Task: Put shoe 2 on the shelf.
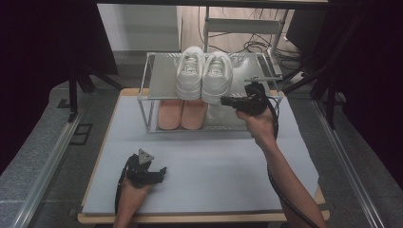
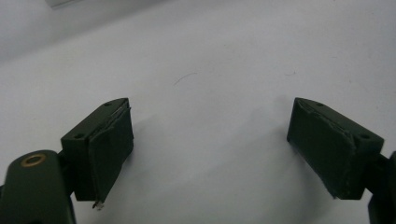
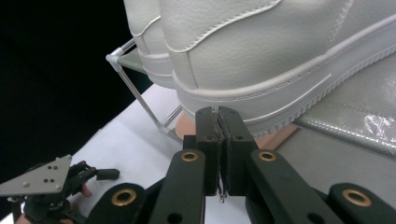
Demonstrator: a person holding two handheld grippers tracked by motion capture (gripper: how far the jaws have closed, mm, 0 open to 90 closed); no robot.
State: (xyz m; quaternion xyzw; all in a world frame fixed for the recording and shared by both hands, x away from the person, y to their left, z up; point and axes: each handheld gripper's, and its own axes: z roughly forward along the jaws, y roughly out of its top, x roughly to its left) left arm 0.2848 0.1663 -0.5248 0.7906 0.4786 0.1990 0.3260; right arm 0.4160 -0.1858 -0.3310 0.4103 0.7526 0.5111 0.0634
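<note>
From the high view, the right hand-held gripper is hovering at the heel of the right white sneaker on the wire rack's top shelf, while the left hand-held gripper is resting on the worktop in front of the rack. In the left gripper view, the left one's jaws are standing wide apart over bare matte worktop, holding nothing. In the right gripper view, the right one's jaws are pressed together and empty just below that smooth, stitched leather heel with its ribbed rubber sole, so the step looks like nudging or squaring the shoe; taking hold next would call for opening first.
</note>
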